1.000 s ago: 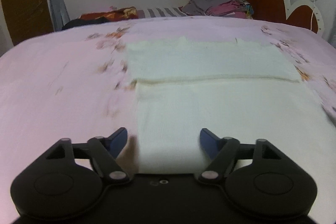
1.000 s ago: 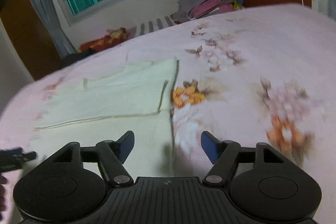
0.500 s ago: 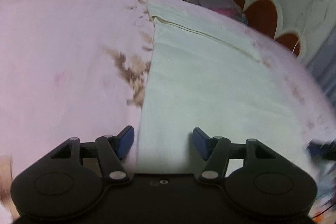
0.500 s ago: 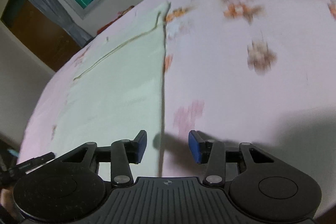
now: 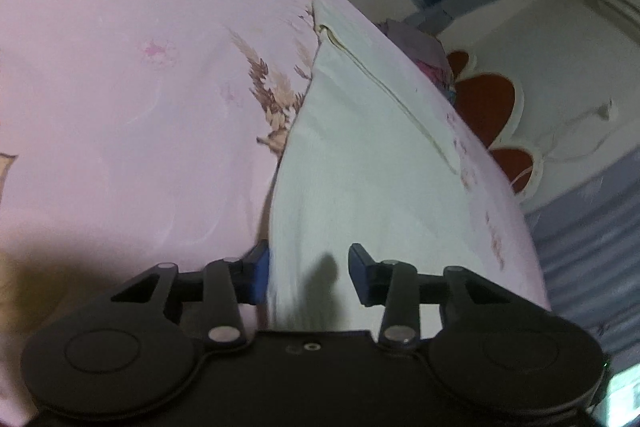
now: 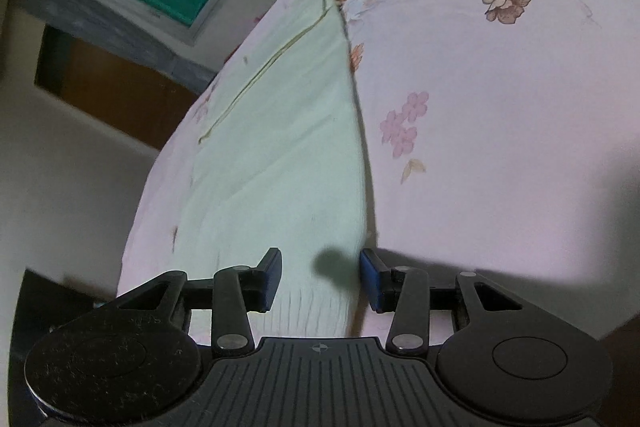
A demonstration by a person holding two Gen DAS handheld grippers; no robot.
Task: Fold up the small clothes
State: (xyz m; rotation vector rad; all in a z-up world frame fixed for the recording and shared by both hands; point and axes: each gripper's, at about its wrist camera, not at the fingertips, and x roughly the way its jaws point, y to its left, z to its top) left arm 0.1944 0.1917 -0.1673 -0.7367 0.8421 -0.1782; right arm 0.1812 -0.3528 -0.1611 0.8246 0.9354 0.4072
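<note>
Both grippers dropped low to near edge of bed since a second ago, views now tilted. Left gripper (image 5: 308,275) jaws parted, narrower than before, holding nothing; left near corner of pale cream knitted garment (image 5: 360,163) lies between blue fingertips (image 5: 258,275), left one at garment's side edge. Right gripper (image 6: 320,277) jaws likewise parted, ungripped, straddling garment's (image 6: 280,147) right near corner. Garment flat on pink floral bedsheet (image 5: 120,67), far part folded over, seam line visible.
</note>
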